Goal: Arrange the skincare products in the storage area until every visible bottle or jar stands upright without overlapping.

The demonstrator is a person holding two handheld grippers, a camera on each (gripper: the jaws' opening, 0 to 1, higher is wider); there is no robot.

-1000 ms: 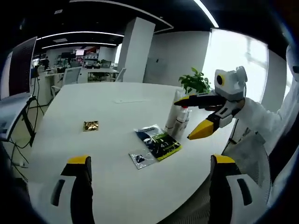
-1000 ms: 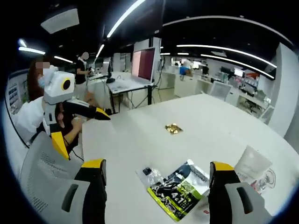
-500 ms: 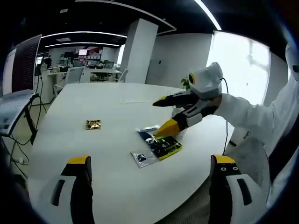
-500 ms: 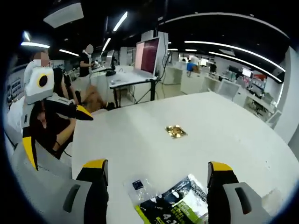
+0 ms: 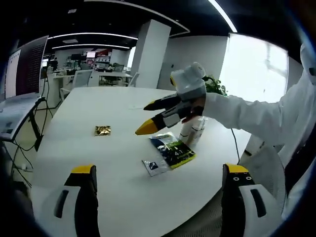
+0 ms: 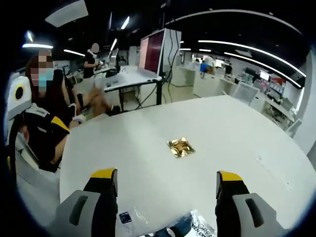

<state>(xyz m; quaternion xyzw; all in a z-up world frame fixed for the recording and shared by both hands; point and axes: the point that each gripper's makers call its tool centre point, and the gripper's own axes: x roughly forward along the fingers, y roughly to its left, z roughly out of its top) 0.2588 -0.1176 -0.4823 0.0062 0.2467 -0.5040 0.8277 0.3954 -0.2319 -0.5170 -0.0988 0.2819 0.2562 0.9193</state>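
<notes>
Two white bottles [image 5: 193, 132] stand upright and close together on the white table [image 5: 98, 163], partly behind the sleeve that holds my right gripper. My right gripper [image 5: 146, 118] hangs open above the table, left of the bottles and over the far end of a green-and-black sachet pack [image 5: 174, 151]. A small clear packet [image 5: 154, 166] lies flat beside that pack. My left gripper [image 5: 159, 169] is open and empty, near the table's front edge. In the right gripper view the right gripper [image 6: 166, 174] is open and empty, with the pack [image 6: 197, 230] at the bottom edge.
A gold foil packet [image 5: 102, 130] [image 6: 179, 147] lies alone toward the table's middle. A green plant [image 5: 213, 87] stands behind the bottles. A person [image 6: 44, 98] sits at the table's edge. A monitor on a stand [image 6: 158, 54] and office desks are beyond the table.
My right gripper has swung left, from beside the bottles to above the sachet pack, still open. Its view now looks toward the gold packet. The left gripper has hardly moved.
</notes>
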